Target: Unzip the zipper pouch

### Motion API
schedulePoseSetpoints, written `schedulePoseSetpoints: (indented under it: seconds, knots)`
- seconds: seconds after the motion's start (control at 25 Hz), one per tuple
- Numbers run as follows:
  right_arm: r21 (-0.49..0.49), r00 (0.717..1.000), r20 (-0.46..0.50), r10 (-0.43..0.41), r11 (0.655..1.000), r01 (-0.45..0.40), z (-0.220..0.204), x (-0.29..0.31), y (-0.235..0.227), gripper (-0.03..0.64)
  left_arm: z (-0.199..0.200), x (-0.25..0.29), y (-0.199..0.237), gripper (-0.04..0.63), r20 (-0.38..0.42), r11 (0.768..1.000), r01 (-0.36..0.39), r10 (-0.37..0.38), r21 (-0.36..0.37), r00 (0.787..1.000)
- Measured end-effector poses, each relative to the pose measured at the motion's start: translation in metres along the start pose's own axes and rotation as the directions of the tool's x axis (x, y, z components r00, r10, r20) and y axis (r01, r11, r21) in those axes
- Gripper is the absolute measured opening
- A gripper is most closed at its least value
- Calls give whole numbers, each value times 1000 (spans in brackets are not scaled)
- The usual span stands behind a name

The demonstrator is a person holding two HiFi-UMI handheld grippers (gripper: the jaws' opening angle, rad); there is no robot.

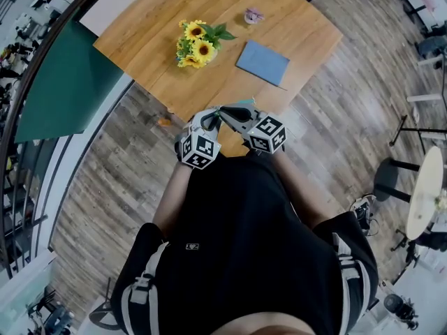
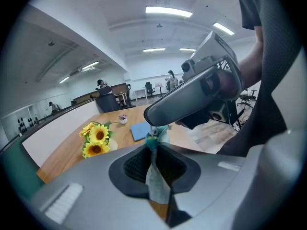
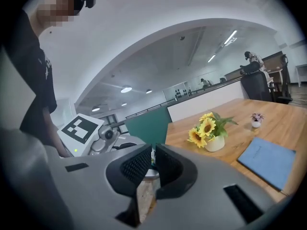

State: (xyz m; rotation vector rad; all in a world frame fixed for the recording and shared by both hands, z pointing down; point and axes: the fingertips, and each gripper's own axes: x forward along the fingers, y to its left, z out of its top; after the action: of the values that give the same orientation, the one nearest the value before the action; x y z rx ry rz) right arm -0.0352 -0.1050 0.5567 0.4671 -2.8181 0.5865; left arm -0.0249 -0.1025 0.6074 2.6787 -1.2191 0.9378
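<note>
In the left gripper view the left fingers (image 2: pixel 135 164) pinch the pouch (image 2: pixel 156 176), its long axis running 6 to 12 o'clock, with the right fingers (image 3: pixel 136 166) narrowed onto the pull (image 3: pixel 152 158) at its 12 o'clock end.

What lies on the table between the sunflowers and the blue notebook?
Nothing: only bare wooden table separates the sunflowers from the blue notebook, as the head view shows.

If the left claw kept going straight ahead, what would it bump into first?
Most likely the right claw, just ahead at the end of the pouch that the left claw pinches; the exact gap is hard to judge.
</note>
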Motion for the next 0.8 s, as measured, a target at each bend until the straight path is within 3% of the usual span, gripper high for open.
schedulePoseSetpoints:
  seconds: [0.2, 0.48, 0.8]
  knots:
    - [-16, 999, -9, -46, 999, 46, -2, 3, -6, 21, -2, 1, 3, 29, -9, 1000, 3, -3, 6, 1000]
    - [26, 999, -10, -36, 999, 37, -6, 4, -5, 20, -3, -2, 1, 31, -17, 1000, 14, -14, 3, 1000]
    - [-101, 991, -62, -118, 989, 111, -8, 5, -10, 5, -5, 1, 2, 25, -6, 1000, 24, -24, 5, 1000]
